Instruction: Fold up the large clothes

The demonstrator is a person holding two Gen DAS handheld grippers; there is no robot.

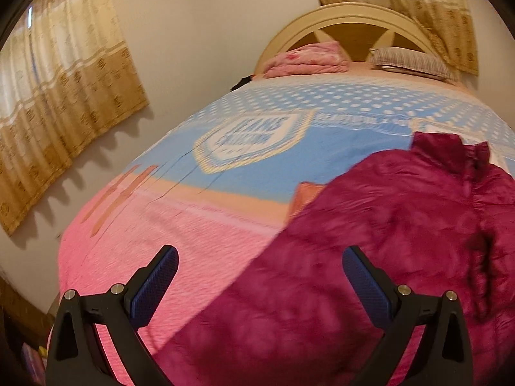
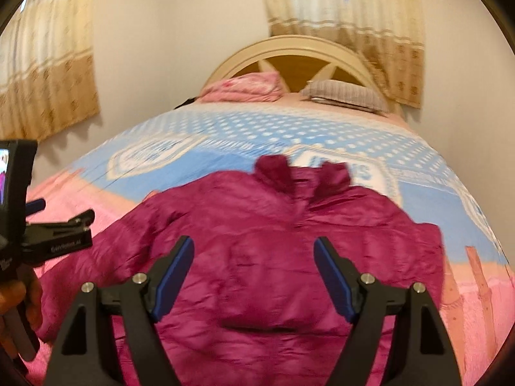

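**Jacket spread on bed, no fold started**

Left side first: your left gripper (image 1: 260,284) is released, jaws wide apart, nothing between them. It hangs over the pink end of the bedspread (image 1: 167,225), right at the jacket's left edge. From the right wrist view you can also see it at the far left with your hand (image 2: 19,305) on the grip.

Centre: the magenta jacket (image 2: 257,251) lies face up on the bed, collar (image 2: 276,169) pointing toward the headboard (image 2: 289,51), body roughly flat but rumpled. Left sleeve looks bunched near the side; the right shoulder is humped up. Motion blur, so finer detail is unclear.

Right: your right gripper (image 2: 254,281) is also released, jaws spread, empty, poised above the jacket's lower middle. Not touching fabric as far as I can tell.

Progress: judged zero folds done. Garment is laid out only. Left to do: smooth it, bring sleeves in, fold sides, fold bottom up. Pink bedding (image 2: 244,88) and a pillow (image 2: 347,96) at the head are well apart from the work.
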